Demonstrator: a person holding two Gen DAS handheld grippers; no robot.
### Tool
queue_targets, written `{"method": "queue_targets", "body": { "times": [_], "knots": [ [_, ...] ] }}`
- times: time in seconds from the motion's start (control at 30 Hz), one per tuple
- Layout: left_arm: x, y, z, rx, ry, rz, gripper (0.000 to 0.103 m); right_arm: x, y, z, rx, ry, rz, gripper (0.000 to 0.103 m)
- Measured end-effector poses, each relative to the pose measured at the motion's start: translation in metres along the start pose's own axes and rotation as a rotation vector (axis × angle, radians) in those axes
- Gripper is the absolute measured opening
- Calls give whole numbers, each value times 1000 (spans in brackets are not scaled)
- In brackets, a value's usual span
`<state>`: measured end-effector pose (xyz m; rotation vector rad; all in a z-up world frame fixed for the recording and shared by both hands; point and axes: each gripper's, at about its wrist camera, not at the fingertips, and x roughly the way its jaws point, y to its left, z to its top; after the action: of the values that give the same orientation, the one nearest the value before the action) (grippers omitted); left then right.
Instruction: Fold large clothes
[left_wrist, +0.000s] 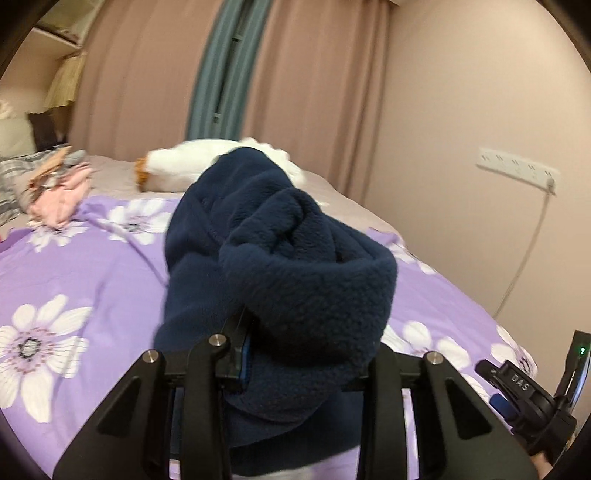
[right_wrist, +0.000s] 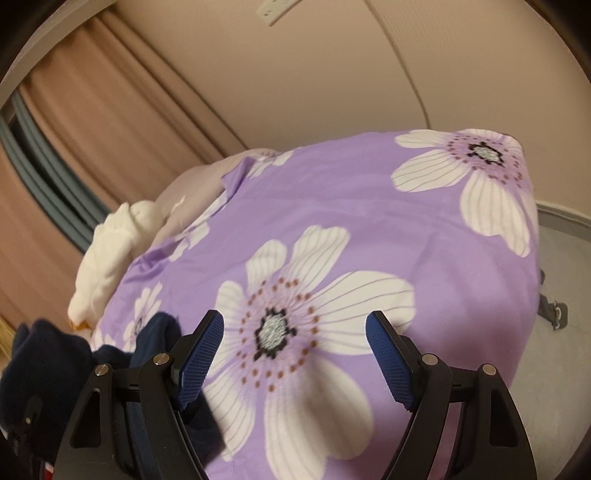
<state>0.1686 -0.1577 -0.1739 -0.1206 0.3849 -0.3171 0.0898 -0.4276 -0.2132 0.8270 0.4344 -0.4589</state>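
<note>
A dark navy fleece garment is bunched up and lifted above the bed in the left wrist view. My left gripper is shut on the fleece, which drapes over and hides its fingertips. My right gripper is open and empty, its blue pads spread wide above the purple floral sheet. Part of the navy fleece shows at the lower left of the right wrist view. The right gripper also shows at the lower right edge of the left wrist view.
The bed carries a purple sheet with white flowers. A white plush toy lies at the far end. A pile of pink and grey clothes lies far left. Pink curtains, a wall and a power strip lie beyond.
</note>
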Motion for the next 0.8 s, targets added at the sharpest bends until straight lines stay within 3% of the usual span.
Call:
{"method": "queue_targets", "body": {
  "times": [0.23,0.37,0.47,0.6,0.8],
  "knots": [
    [31,-24,-19,-7,127,-73,31,0,-28,16,87,-7,-49,81],
    [37,-43,-35,78,120,-37,31,0,-30,21,59,-23,-126,81],
    [50,-47,-42,80,170,-38,31,2,-29,21,39,-29,-160,81],
    [51,-60,-46,148,187,-30,36,10,-26,18,23,15,-168,81],
    [50,-55,-51,105,209,-68,40,14,-22,15,7,34,-184,81]
  ]
}}
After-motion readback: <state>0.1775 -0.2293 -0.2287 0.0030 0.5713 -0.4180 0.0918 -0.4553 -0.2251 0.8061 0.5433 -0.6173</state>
